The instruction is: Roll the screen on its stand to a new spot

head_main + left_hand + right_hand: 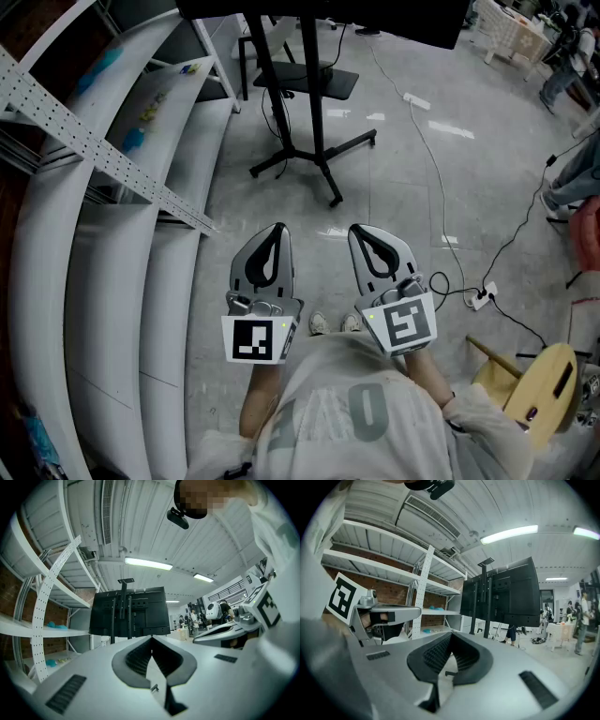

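Note:
The black screen (375,14) stands ahead of me on its black stand (312,103), whose legs (309,161) spread over the grey floor. I see the screen's back in the left gripper view (131,613) and in the right gripper view (506,592). My left gripper (278,228) and right gripper (361,229) are held side by side in front of my chest, well short of the stand. Both are shut with nothing between the jaws, as the gripper views show for the left gripper (151,637) and the right gripper (451,634).
White metal shelving (112,234) runs along the left. A white cable (431,159) and a black cable cross the floor to a power strip (483,298). A wooden stool (539,380) sits at lower right. People (572,178) stand at the right edge.

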A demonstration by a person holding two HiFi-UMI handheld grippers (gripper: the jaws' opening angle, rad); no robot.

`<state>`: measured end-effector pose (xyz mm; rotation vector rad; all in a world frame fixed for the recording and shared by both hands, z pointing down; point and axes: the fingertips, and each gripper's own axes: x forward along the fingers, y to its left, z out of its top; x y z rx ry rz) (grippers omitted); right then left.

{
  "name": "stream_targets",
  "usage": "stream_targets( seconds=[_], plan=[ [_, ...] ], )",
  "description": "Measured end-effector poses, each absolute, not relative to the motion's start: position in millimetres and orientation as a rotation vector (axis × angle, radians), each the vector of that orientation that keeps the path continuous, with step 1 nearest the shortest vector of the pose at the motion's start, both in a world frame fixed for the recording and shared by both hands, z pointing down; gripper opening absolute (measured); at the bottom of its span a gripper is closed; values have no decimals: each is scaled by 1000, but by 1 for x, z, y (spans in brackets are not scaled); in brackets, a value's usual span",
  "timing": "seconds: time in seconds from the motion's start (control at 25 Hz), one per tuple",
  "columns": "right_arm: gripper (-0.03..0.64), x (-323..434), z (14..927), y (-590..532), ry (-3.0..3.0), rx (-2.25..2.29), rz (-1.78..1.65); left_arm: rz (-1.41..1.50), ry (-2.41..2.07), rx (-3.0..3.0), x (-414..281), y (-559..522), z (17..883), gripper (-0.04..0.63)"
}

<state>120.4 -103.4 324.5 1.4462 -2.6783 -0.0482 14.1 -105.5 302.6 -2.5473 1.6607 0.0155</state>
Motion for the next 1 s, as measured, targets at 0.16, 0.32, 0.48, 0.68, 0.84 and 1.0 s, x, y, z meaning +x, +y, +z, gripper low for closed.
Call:
stream_targets(
  seconds=[0.16,0.32,0.48,0.68,0.84,1.0],
  plan=[
    [18,115,325,-108,-2673,1455,-56,21,1661,-2545,6,-111,304,14],
    [18,111,330,-110,-2659,1460,-43,26,1658,-2558,0,-114,306,14],
    [18,103,341,-115,-2642,1466,-14,21,1664,-2568,-12,-118,311,14],
    [20,83,354,-119,-2648,1454,42,15,1707,-2585,-42,-120,327,14],
    [20,76,369,-135,-2599,1481,61,10,1738,-2611,-64,-139,345,14],
    [20,70,374,-167,-2576,1502,70,30,1722,-2621,-73,-175,347,14]
  ],
)
